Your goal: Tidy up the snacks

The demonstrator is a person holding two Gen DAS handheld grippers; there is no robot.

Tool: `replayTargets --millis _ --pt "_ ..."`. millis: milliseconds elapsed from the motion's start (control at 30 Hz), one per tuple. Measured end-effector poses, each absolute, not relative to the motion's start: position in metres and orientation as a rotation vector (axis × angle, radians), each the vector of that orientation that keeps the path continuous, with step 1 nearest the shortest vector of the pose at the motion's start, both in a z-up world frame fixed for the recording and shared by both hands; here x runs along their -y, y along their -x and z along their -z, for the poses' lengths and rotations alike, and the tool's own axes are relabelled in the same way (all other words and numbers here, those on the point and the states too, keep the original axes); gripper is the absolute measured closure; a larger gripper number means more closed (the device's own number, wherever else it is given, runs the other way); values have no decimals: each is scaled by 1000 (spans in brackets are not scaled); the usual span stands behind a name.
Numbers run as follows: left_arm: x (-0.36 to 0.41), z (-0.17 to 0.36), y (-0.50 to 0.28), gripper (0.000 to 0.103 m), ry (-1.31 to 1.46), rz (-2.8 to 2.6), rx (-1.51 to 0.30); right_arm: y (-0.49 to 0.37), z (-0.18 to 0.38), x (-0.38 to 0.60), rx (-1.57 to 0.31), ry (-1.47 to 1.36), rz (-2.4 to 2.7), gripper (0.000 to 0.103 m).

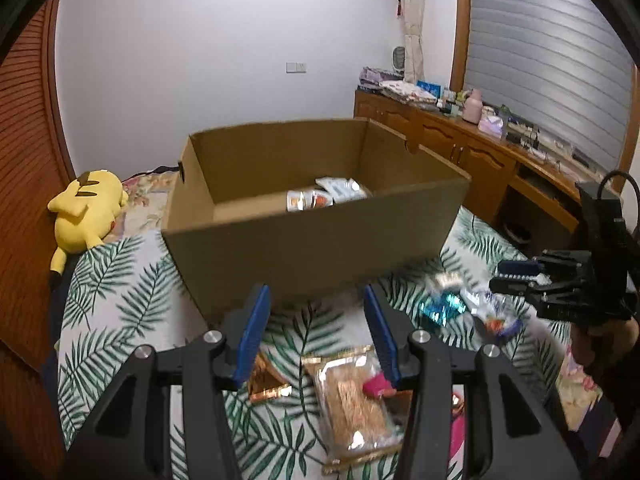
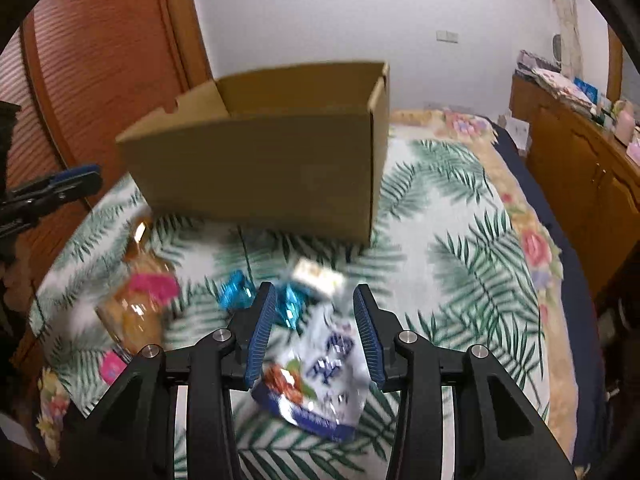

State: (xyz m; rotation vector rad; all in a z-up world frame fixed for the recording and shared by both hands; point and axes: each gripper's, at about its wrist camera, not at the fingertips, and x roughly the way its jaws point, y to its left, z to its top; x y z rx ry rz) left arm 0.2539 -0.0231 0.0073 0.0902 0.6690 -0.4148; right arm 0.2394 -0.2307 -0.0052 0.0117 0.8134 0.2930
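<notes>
Bed (image 1: 120, 280) covered with a palm-leaf spread, carrying everything else. Cardboard box (image 1: 312, 240) open-topped, standing on the bed beyond both tools; a few white and orange snack packets (image 1: 326, 196) lying on its floor toward the right inner corner. Yellow plush toy (image 1: 86, 212) lying on the bed left of the box, apart from it. Wooden cabinet (image 1: 480, 160) cluttered along the far right, beside the bed.

Loose snacks on the spread in front of the box: clear pack of brown biscuits (image 1: 354, 404) with a pink label, under and between the left tool's blue pads; copper-foil packet (image 1: 266, 380) just left of it; white and blue pouch (image 2: 320, 376) lying flat beneath the right tool; shiny blue wrappers (image 2: 236, 292) near the pouch's far end, blurred.

Left tool (image 1: 316, 334) with jaws apart, gripping nothing, hanging above the biscuit pack. Right tool (image 2: 314, 330) likewise parted, pads either side of the pouch but not pressing on it.
</notes>
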Motion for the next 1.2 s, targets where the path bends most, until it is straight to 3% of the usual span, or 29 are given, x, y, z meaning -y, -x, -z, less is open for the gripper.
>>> replayTargets --millis 267,500,900,1200 --pt "26 23 -241 54 -99 413 -727 -235 30 236 -869 6 -242 59" --pt "32 41 -235 54 -115 416 -777 -241 37 237 -892 -10 -243 46" --pt "41 58 -233 54 -151 404 -831 -244 49 219 -893 90 -238 36" --pt "41 56 -234 54 -119 406 -843 -244 50 219 -889 82 -242 34"
